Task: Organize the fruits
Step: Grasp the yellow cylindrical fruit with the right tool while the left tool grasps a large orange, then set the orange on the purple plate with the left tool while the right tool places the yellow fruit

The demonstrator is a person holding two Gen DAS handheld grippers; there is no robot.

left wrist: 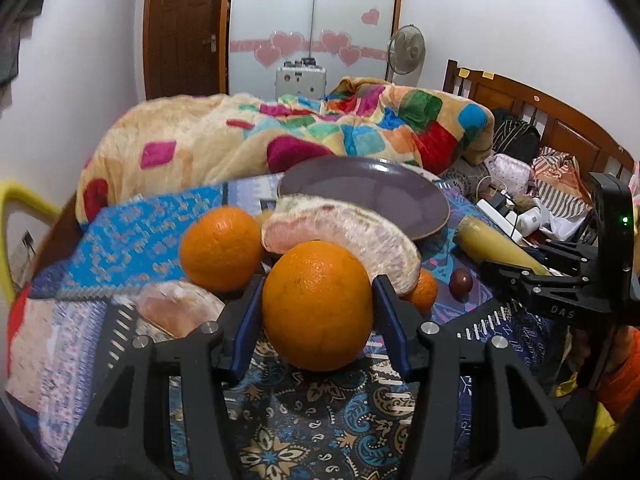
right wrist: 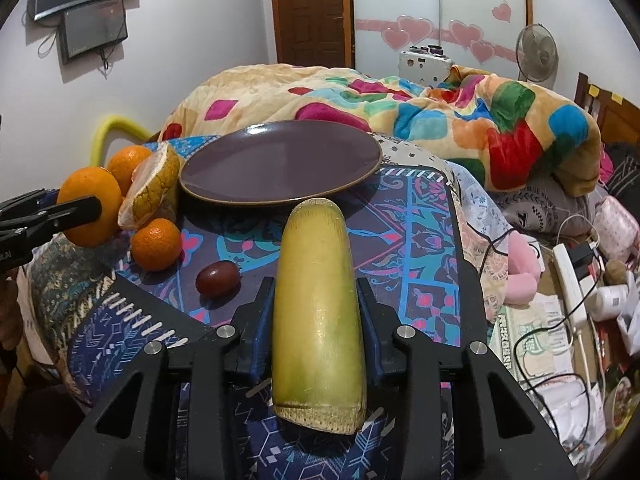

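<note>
On the patterned blue cloth, near of the brown glazed plate (right wrist: 280, 168): long yellow-green stiff gourd-like fruit (right wrist: 318, 320), smooth, likely slippery; right gripper (right wrist: 318, 312) clamps it mid-length, level, pointing far. Left: large round firm orange (left wrist: 318, 306), apparently lifted, gripped across its middle by left gripper (left wrist: 318, 312).

Patterned blue cloth (right wrist: 412, 216) bearing purple plate (right wrist: 280, 164), oranges (right wrist: 157, 244), pomelo pieces (left wrist: 340, 236), dark plum (right wrist: 218, 278).
</note>
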